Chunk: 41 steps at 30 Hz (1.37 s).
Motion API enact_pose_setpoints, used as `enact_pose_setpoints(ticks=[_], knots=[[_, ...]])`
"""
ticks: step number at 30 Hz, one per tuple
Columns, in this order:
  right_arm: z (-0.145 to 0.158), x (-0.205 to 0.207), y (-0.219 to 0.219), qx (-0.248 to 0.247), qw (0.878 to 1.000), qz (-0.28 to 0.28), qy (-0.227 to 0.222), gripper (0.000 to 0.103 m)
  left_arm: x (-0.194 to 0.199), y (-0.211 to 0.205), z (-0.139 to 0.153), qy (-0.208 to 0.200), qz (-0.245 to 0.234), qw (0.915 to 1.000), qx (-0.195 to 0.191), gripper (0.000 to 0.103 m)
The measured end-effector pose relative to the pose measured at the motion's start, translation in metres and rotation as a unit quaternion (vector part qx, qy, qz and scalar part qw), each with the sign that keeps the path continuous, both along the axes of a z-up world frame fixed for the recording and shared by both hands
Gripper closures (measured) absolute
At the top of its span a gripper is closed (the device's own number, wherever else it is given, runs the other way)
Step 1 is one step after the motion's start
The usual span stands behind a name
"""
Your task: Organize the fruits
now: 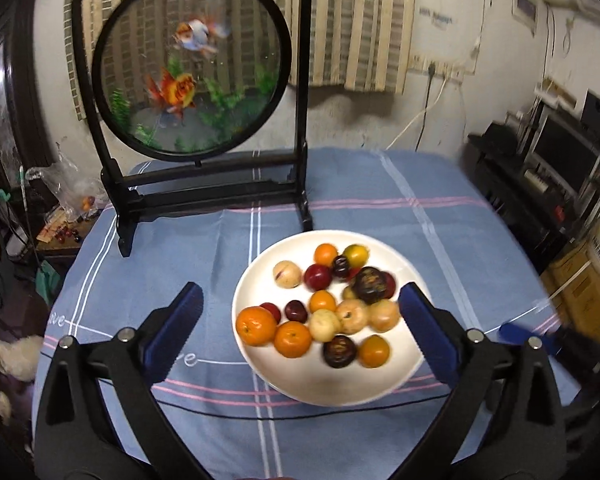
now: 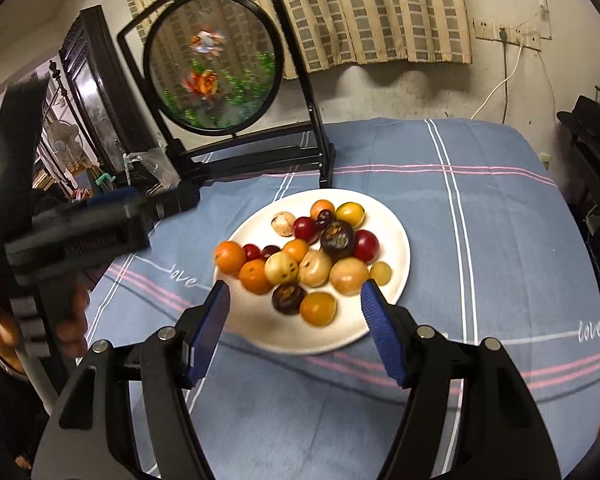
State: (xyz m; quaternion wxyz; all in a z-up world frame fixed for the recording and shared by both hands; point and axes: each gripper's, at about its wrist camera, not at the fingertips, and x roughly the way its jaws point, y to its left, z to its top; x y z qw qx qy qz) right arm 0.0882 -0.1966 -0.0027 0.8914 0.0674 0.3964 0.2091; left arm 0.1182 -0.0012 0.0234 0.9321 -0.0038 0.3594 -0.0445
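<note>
Nearest in the left wrist view, the left gripper hangs with its jaws released wide, the blue ribbed pads on black plastic arms framing the near half of the plate with nothing between them. In the right wrist view the right gripper is likewise spread apart and empty, its toothed blue pads hovering over the plate's near rim.

The plate is round, white and glossy, and sits on the tabletop, which is covered by a blue cloth with white and pink stripes and stitched "love" lettering. The fruits all lie piled on the plate, touching one another: a smooth round orange at the left edge with a second one just beside it, pale tan rounded fruits in the middle, a dark purple wrinkled one near the front next to a yellow-orange one, small shiny red plums further back, a large dark purple fruit on the right, and a yellow-green one at the far rim.

From the right wrist view, the left gripper's black body shows blurred at the left, held in a hand.

Behind the plate stands a black frame holding a round glass disc painted with orange goldfish and green weeds. Beyond it are a worn plaster wall and a checked beige curtain.
</note>
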Motion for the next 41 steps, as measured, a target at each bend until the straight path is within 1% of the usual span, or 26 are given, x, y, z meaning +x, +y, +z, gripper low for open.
enact_pose_setpoints(ticks=[3, 9, 17, 22, 31, 33, 36, 37, 41], knots=[[0.006, -0.014, 0.000, 0.000, 1.000, 0.001, -0.006, 0.035, -0.017, -0.003, 0.016, -0.019, -0.004, 0.9998, -0.004, 0.003], [0.015, -0.036, -0.003, 0.001, 1.000, -0.005, -0.021, 0.035, -0.044, -0.014, 0.039, -0.060, -0.018, 0.9979, 0.018, 0.003], [0.016, -0.051, -0.004, 0.001, 1.000, -0.007, -0.022, 0.035, -0.066, -0.012, 0.050, -0.074, 0.007, 0.9970, 0.021, 0.002], [0.015, -0.056, -0.003, -0.004, 1.000, -0.006, -0.021, 0.035, -0.066, -0.008, 0.050, -0.061, 0.018, 0.9978, 0.017, 0.002], [0.012, -0.056, -0.002, -0.010, 1.000, -0.005, -0.018, 0.035, -0.061, -0.006, 0.046, -0.050, 0.028, 0.9980, 0.027, 0.002], [0.012, -0.056, -0.003, -0.010, 1.000, -0.007, -0.019, 0.032, -0.059, -0.005, 0.046, -0.050, 0.032, 0.9977, 0.032, 0.002], [0.012, -0.054, -0.005, -0.011, 1.000, -0.012, -0.019, 0.027, -0.057, -0.007, 0.045, -0.051, 0.038, 0.9965, 0.054, 0.002], [0.011, -0.053, -0.005, -0.011, 1.000, -0.013, -0.019, 0.027, -0.057, -0.007, 0.045, -0.053, 0.038, 0.9964, 0.054, 0.002], [0.009, -0.051, -0.004, -0.014, 1.000, -0.013, -0.017, 0.026, -0.053, -0.001, 0.044, -0.043, 0.041, 0.9975, 0.037, 0.002]])
